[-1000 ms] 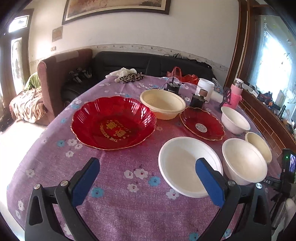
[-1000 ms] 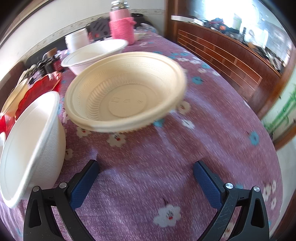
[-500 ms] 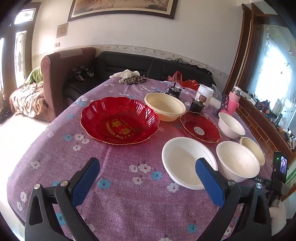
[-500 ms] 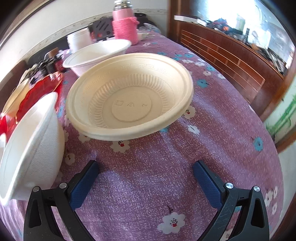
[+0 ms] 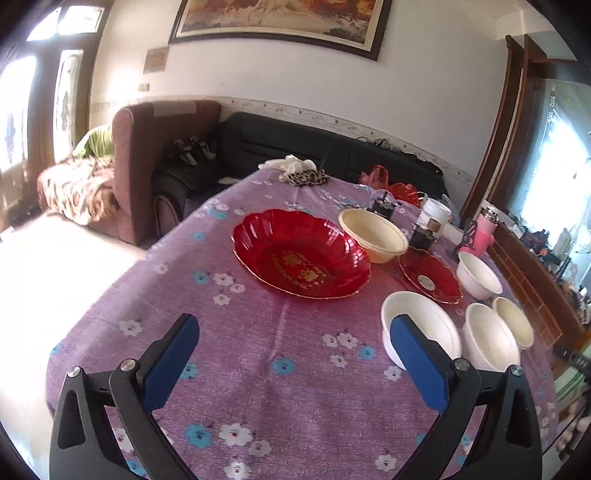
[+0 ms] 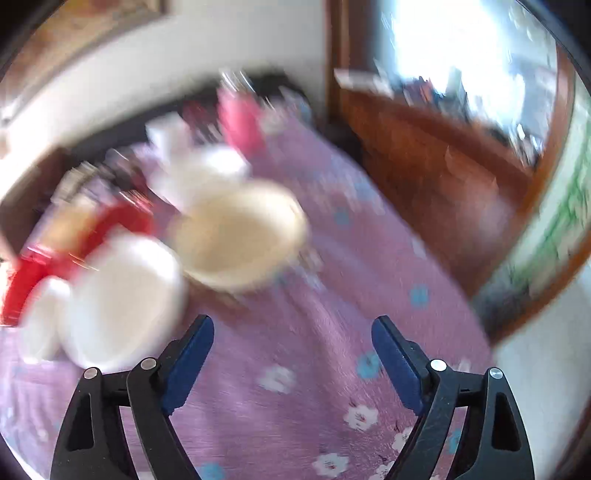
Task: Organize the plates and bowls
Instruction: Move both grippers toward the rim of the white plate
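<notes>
large red plate [image 5: 301,254] lies flat, long axis left-right.

Left wrist view: sharp, daylit. Strong light enters through the doorway [image 5: 14,122] at left and the window [image 5: 554,162] at right, both blown out to white. The floor [image 5: 55,273] beside the desk [image 5: 258,354] is overexposed. Glossy highlights sit on the red plate [image 5: 301,254]. Fisheye bending curves the wall and picture frame [image 5: 280,22]; corners vignette to black. Right wrist view: heavy motion blur smears the cream bowl [image 6: 240,232], white bowl [image 6: 122,295] and pink bottle [image 6: 240,118]; only the right gripper [image 6: 291,365] reads crisp. The window [image 6: 461,44] glares white; edges darken.
</notes>
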`<act>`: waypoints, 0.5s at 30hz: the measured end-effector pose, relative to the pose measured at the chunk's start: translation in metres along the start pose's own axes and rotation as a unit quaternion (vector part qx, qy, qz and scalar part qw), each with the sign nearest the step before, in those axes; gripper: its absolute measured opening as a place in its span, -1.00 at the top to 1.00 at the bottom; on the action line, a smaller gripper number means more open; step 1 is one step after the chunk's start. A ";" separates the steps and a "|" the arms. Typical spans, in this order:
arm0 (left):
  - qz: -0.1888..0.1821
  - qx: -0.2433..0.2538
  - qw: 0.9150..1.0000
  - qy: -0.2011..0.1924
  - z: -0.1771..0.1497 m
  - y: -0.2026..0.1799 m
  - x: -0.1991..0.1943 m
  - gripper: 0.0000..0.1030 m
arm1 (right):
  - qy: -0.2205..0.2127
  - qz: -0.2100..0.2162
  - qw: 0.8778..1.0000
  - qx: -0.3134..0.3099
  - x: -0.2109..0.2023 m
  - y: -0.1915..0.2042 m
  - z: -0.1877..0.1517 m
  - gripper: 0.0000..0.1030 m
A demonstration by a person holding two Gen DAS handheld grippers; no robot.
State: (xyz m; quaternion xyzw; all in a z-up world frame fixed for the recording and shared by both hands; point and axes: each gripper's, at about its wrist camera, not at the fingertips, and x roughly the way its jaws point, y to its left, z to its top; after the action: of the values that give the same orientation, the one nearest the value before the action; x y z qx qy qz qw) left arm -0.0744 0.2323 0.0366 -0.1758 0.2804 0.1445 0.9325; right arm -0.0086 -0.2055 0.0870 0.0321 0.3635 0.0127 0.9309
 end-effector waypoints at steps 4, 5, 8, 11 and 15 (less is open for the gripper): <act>-0.063 -0.038 0.997 0.032 0.005 0.000 0.012 -0.86 | -0.019 0.158 0.986 -0.042 -0.020 0.070 0.022 -0.94; -0.081 -0.050 0.995 0.044 0.007 -0.001 0.018 -0.71 | -0.003 0.187 0.981 -0.059 -0.013 0.091 0.024 -0.94; -0.090 -0.057 0.992 0.067 0.012 -0.005 0.029 -0.60 | 0.044 0.221 0.969 -0.100 0.022 0.148 0.027 -0.92; -0.092 -0.052 0.992 0.071 0.019 -0.011 0.035 -0.58 | 0.102 0.256 0.956 -0.102 0.060 0.185 0.026 -0.49; -0.097 -0.041 0.992 0.075 0.023 -0.019 0.042 -0.57 | 0.170 0.268 0.944 -0.093 0.113 0.204 0.031 -0.05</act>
State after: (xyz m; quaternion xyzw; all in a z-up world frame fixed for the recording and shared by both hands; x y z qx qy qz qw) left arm -0.0224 0.2318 0.0351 -0.2506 0.3251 0.0510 0.9105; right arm 0.0955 0.0016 0.0476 0.0391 0.4914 0.3005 0.8165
